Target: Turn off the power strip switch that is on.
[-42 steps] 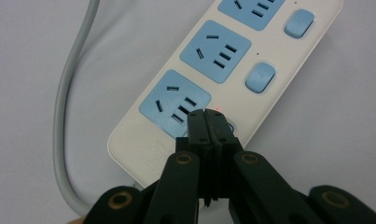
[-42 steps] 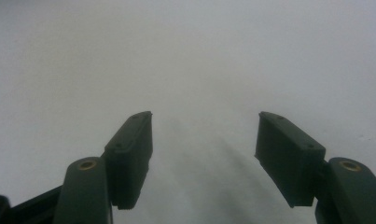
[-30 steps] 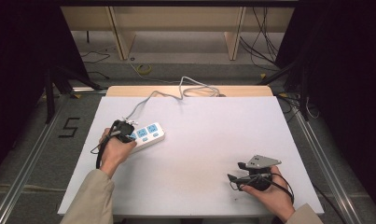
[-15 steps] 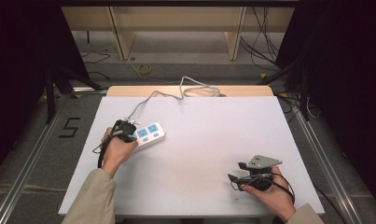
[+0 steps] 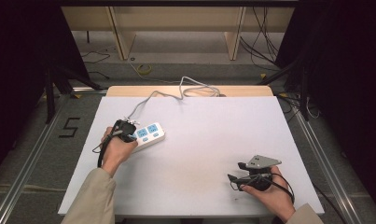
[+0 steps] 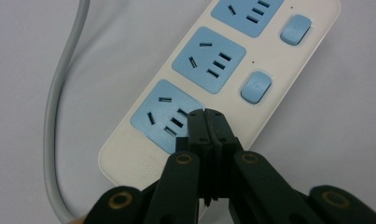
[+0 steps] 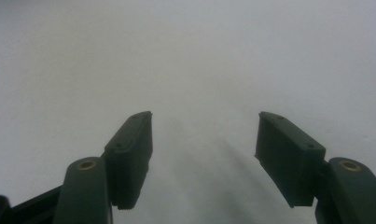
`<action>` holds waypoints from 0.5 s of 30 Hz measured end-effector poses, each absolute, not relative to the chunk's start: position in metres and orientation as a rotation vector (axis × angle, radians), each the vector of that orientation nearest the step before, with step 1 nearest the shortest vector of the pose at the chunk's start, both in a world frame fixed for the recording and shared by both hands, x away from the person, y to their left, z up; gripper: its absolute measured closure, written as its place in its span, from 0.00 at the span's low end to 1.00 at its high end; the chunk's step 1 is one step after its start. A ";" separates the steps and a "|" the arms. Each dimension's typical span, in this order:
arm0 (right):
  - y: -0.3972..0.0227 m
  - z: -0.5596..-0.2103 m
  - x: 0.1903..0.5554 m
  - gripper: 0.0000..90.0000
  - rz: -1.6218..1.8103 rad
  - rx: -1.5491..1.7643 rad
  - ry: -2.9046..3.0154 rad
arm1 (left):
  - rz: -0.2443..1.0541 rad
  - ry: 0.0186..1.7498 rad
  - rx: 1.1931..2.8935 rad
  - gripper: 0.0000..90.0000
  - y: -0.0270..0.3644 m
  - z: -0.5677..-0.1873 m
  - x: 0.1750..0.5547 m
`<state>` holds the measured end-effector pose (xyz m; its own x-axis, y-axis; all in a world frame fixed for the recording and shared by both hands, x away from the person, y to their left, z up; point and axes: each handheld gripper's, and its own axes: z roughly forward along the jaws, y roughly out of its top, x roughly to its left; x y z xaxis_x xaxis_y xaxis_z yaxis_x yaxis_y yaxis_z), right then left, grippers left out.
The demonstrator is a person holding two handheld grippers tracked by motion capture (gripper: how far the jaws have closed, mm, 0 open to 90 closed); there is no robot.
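Where the high view looks down on the matte white table [image 5: 199, 140], a cream power strip [image 5: 148, 134] lies at its left under the left gripper [image 5: 124, 130]. In the left gripper view, closed jaws holding nothing rest over the nearest of 3 blue sockets [image 6: 169, 114]. In the right gripper view, the right gripper [image 7: 204, 140] stands wide open, holding nothing.

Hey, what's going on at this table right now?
A person works on a white power strip lying on the table. The left gripper, jaws shut and empty, is over the nearest blue socket. The right gripper rests open, apart from the strip, with nothing between its jaws.
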<state>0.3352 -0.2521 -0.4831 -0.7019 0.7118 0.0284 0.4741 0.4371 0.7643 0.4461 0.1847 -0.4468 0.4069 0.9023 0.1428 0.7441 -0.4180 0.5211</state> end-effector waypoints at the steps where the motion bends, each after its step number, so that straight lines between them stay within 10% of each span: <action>1: -0.252 -0.483 0.335 0.41 1.131 1.020 2.396 | 0.577 1.415 2.292 1.00 0.185 -0.447 0.446; 15: -0.252 -0.483 0.335 0.41 1.131 1.023 2.398 | 0.554 1.410 2.300 1.00 0.183 -0.446 0.448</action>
<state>0.3354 -0.2518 -0.4833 -0.7020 0.7115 0.0310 0.4766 0.4370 0.7628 0.4477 0.1833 -0.4460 0.4174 0.8994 0.1300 0.7471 -0.4211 0.5144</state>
